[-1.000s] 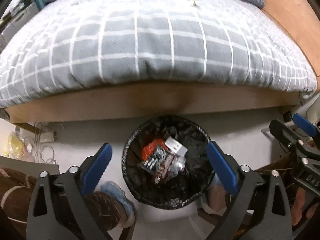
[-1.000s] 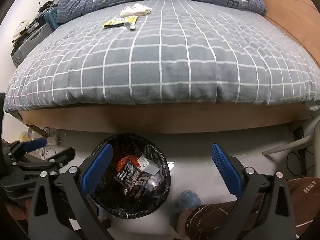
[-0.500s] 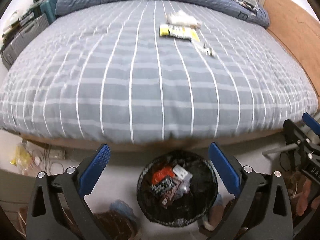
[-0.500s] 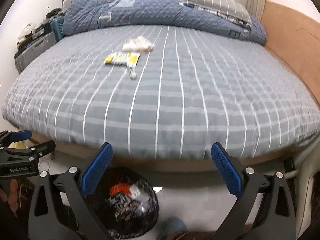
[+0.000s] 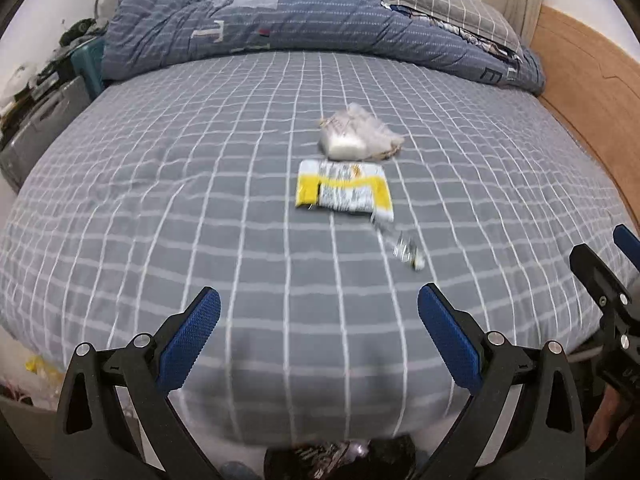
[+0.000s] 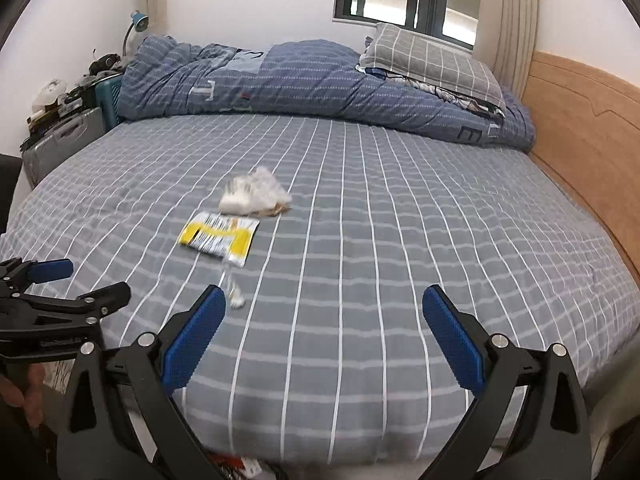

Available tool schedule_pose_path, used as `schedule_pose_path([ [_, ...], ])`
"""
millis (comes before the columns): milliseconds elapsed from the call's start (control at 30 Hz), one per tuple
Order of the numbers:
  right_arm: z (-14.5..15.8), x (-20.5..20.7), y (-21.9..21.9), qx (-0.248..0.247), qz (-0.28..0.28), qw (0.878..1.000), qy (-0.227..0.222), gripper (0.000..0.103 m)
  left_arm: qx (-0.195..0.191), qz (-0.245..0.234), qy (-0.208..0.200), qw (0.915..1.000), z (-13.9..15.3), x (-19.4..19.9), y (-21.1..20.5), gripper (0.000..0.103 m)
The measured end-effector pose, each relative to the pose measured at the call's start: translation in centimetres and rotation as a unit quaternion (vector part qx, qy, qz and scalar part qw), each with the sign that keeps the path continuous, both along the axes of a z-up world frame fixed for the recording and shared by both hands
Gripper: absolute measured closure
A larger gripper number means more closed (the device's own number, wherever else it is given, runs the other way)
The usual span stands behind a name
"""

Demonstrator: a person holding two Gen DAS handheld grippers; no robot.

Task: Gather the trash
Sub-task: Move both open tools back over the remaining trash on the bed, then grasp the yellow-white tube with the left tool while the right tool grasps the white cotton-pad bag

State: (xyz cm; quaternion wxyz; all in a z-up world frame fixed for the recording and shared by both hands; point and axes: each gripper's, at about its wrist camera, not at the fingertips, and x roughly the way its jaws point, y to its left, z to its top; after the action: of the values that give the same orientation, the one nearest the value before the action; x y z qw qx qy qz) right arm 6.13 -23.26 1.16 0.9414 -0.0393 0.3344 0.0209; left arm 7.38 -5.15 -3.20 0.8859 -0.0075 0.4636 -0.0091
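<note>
Lying mid-bed on the grey checked cover [image 5: 168,184], the yellow wrapper [image 5: 344,190] looks light, thin and crinkly, so pinch a raised edge. Both the left gripper [image 5: 318,334] and right gripper [image 6: 324,332] hover at the near edge, jaws spread and empty.

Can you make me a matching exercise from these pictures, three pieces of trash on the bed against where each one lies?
Things:
1. crumpled white wrapper
2. yellow and white packet
3. small clear wrapper

Places:
A. nearest the foot of the bed
B. middle of the three
C. nearest the blue duvet

Pairs: 1-C, 2-B, 3-A
</note>
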Motion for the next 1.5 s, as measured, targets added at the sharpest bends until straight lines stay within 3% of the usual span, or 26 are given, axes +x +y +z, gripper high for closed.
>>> schedule_pose_path([
  [400, -3.3, 10.5, -2.9, 0.034, -0.023, 0.999, 0.033, 0.008, -0.007, -0.002, 0.045, 0.999, -5.5, 12.3, -1.6, 0.006],
  [633, -5.8, 13.6, -3.7, 0.059, -0.029, 0.996, 0.06, 0.008, -0.02, -0.01, 0.06, 0.998, -8.4, 15.8, -2.8, 0.006],
  [933, -7.0, 14.9, -4.1, 0.046, -0.034, 0.996, 0.071, 0.008, 0.015, -0.005, 0.063, 0.9979, -10.3, 17.7, -4.2, 0.006],
  [1033, -7.2, 15.0, -4.0, 0.043, -0.033, 0.996, 0.072, 0.008, 0.03, 0.0, 0.058, 0.9978, -10.6, 17.7, -4.4, 0.018],
  [1133, -7.3, 15.2, -3.7, 0.043, -0.03, 0.996, 0.074, 0.008, 0.023, -0.005, 0.055, 0.9982, -10.7, 17.4, -4.1, 0.037],
  [1200, -7.3, 15.2, -3.6, 0.045, -0.028, 0.996, 0.074, 0.008, 0.015, -0.004, 0.058, 0.9982, -10.7, 17.5, -3.4, 0.055],
  [1333, -7.3, 15.1, -3.0, 0.041, -0.023, 0.996, 0.073, 0.008, -0.002, 0.0, 0.059, 0.9983, -10.0, 17.4, -1.9, 0.077],
  [1500, -7.3, 15.3, -2.3, 0.042, -0.018, 0.996, 0.073, 0.008, -0.002, -0.004, 0.048, 0.9988, -8.6, 16.2, -0.8, 0.082],
])
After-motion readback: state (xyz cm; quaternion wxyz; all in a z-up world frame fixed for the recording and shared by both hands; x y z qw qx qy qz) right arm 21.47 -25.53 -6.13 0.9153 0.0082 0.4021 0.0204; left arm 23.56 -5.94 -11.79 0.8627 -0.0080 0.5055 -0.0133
